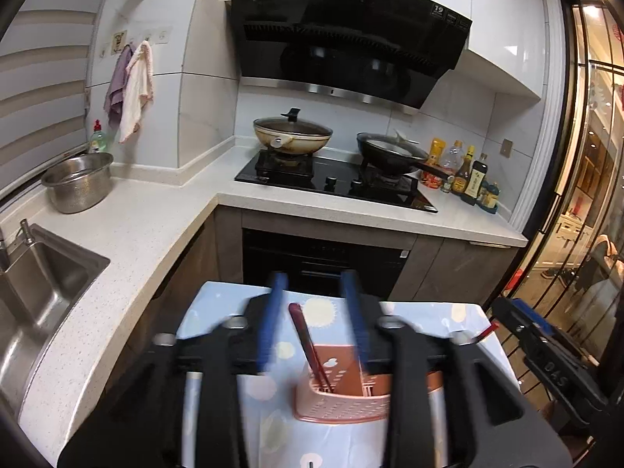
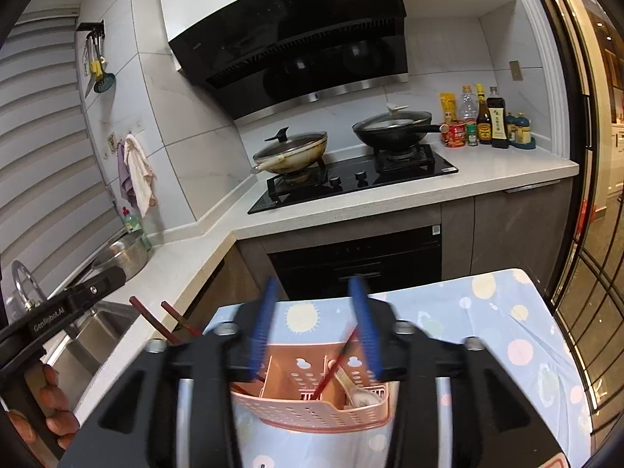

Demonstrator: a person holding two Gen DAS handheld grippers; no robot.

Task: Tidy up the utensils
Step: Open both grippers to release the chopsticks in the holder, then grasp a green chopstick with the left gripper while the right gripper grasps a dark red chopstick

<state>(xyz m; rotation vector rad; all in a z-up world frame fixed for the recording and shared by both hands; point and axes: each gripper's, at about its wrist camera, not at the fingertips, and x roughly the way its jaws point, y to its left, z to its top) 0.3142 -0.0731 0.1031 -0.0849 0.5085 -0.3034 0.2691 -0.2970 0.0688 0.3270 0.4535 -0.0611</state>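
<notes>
A pink perforated utensil holder (image 1: 343,394) stands on a small table with a blue patterned cloth (image 1: 319,312). In the left wrist view dark red chopsticks (image 1: 308,347) stand in it, between the open blue fingers of my left gripper (image 1: 316,284), which hovers above. In the right wrist view the holder (image 2: 312,394) contains a red chopstick (image 2: 331,370) and a white spoon (image 2: 355,390). My right gripper (image 2: 314,288) is open above it. The chopsticks' tops (image 2: 171,323) show at the left beside my left gripper's body.
An L-shaped white counter (image 1: 156,226) bears a steel sink (image 1: 46,280), a steel pot (image 1: 78,183), a gas hob with two lidded pans (image 1: 335,148) and sauce bottles (image 1: 464,175). An oven (image 2: 358,261) sits under the hob. A glass door (image 2: 585,195) is at right.
</notes>
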